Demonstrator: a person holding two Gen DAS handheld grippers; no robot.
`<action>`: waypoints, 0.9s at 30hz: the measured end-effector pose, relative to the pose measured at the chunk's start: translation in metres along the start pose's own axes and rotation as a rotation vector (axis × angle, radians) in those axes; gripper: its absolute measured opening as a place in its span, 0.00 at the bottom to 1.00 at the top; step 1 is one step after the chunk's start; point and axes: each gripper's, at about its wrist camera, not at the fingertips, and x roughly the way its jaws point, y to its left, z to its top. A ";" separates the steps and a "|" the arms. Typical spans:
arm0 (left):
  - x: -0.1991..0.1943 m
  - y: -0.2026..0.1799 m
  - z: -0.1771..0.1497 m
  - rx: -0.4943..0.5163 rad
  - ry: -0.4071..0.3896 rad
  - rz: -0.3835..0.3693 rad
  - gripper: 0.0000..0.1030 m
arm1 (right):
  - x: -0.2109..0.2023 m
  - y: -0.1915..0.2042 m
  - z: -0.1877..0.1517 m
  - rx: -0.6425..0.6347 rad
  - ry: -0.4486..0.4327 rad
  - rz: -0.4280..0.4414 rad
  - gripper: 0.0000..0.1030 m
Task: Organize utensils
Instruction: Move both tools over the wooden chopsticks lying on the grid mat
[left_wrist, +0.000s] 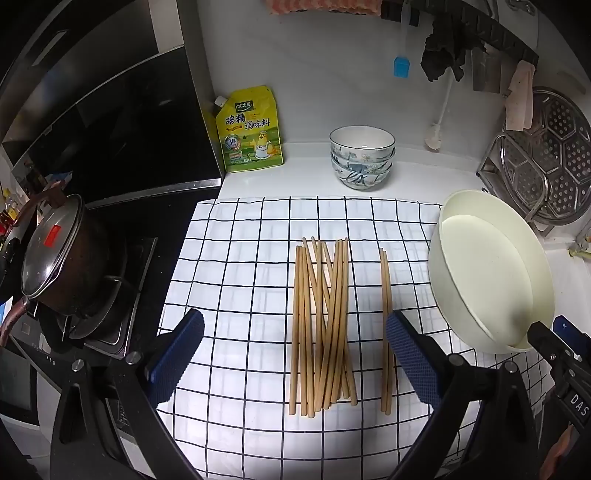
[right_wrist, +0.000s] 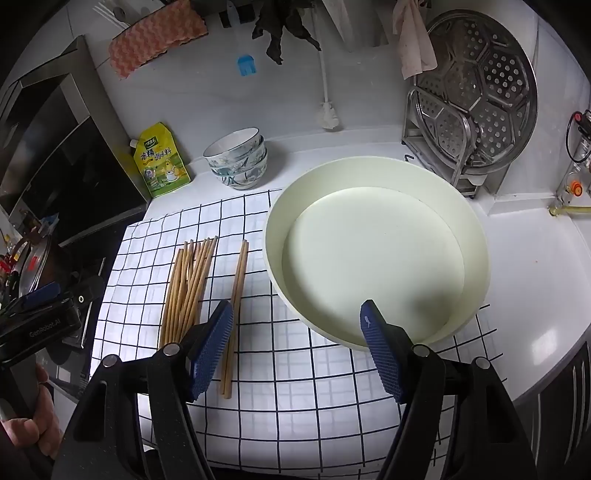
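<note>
landmark: cream basin (right_wrist: 373, 254), sits on the checked cloth (left_wrist: 236, 280) on the table
loose bundle: chopstick pile (left_wrist: 321, 325), well left of the basin, sticks crossed over each other
sorted pair: two chopsticks (left_wrist: 386, 328), between pile and basin, lying parallel
long axis: all sticks run near-to-far, roughly along the tools' pointing line
left tool (left_wrist: 295, 363): fingers spread wide, nothing held, pile lies straight ahead between them
right tool (right_wrist: 297, 349): fingers wide apart, empty, basin ahead, pair just off its left finger
nearer hand: left one, judging by framing
next move, my guess: left tool drops onto one stick from the pile
</note>
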 end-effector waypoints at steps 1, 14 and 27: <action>0.000 0.000 0.000 0.000 0.000 0.000 0.94 | 0.000 0.000 0.000 -0.001 -0.003 -0.001 0.66; 0.017 0.034 -0.009 -0.040 0.010 -0.015 0.94 | 0.008 0.020 -0.007 -0.031 0.004 0.056 0.66; 0.098 0.075 -0.034 -0.008 0.047 -0.031 0.94 | 0.090 0.077 -0.047 -0.044 0.119 0.087 0.66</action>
